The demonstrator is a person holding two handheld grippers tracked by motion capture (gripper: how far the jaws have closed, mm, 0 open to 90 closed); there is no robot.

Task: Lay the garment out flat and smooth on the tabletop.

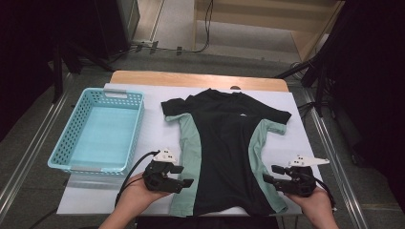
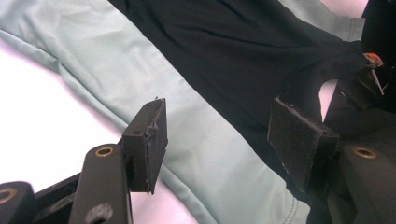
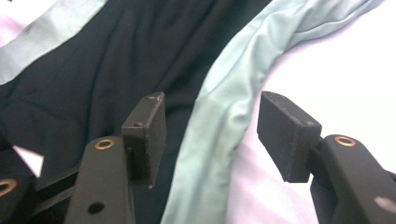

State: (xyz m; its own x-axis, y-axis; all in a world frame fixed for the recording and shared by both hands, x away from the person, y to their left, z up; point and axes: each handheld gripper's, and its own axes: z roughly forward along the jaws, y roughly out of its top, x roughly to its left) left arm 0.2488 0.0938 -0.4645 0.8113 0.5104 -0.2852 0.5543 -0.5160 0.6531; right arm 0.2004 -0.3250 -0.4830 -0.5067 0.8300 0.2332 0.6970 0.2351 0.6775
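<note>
The left gripper (image 1: 185, 175), jaws spread wide and holding nothing, hovered at the shirt's (image 1: 224, 152) left hem, the garment lying toward 3 o'clock from it. The right gripper (image 1: 270, 174), equally wide and empty, sat at the opposite hem, the shirt toward 9 o'clock. Each was about as near its own side of the shirt as the other, so neither hand led.

The shirt lay flat and face up on the white table (image 1: 305, 138), its long axis running 12 to 6, collar at 12 and hem at 6 by the person's edge. A grab at both lower sides looked the likely next move, judging by how the jaws bracketed the green side panels.

The left gripper view showed the green panel (image 2: 201, 140) passing between the pads (image 2: 156, 140), with white table beyond its outer edge. The right gripper view showed the other panel (image 3: 219, 116) curving between its pads (image 3: 287, 135), the black body to one side. The high view alone gave the blue basket (image 1: 59, 157) at 9 o'clock of the shirt, well apart from both grippers.
</note>
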